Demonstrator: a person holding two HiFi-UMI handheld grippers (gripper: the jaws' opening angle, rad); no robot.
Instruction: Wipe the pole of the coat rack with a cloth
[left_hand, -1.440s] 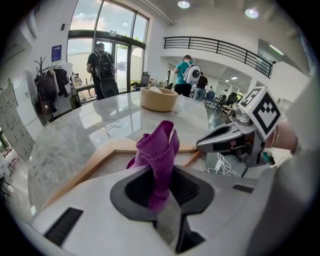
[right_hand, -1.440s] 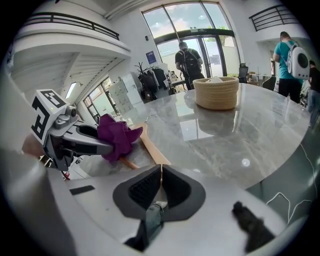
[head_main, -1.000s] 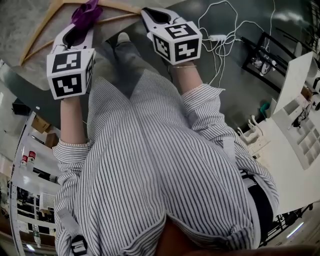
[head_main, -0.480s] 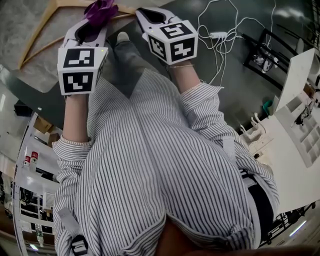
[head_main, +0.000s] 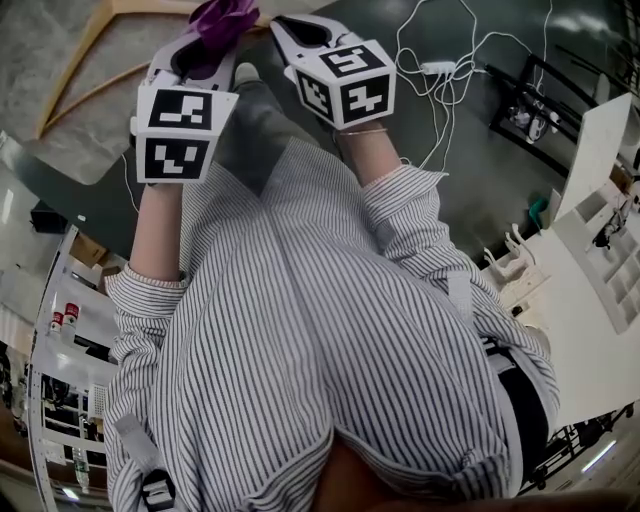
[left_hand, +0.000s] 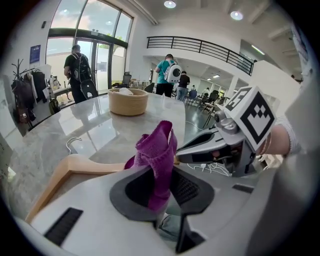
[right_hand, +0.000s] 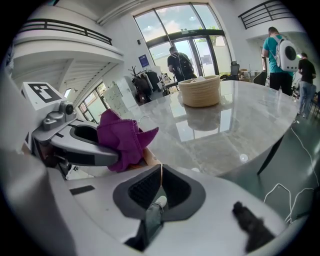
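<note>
Left tool (left_hand: 167, 172) clenched on the cloth (left_hand: 156, 150), which half hides the hanger (left_hand: 75, 167) (cut off at twelve overhead). Right tool (right_hand: 160, 175) pinched together, empty. Basket (left_hand: 128, 101) at eleven on the counter (right_hand: 225, 135).

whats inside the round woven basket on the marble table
A pale crumpled thing pokes just above the rim of the round woven basket; what it is cannot be told. The basket's wall covers everything lower down.

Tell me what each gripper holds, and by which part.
The left gripper holds the purple cloth, pinched by its lower bunched end, the rest sticking up past the jaws. The right gripper is shut on nothing.
</note>
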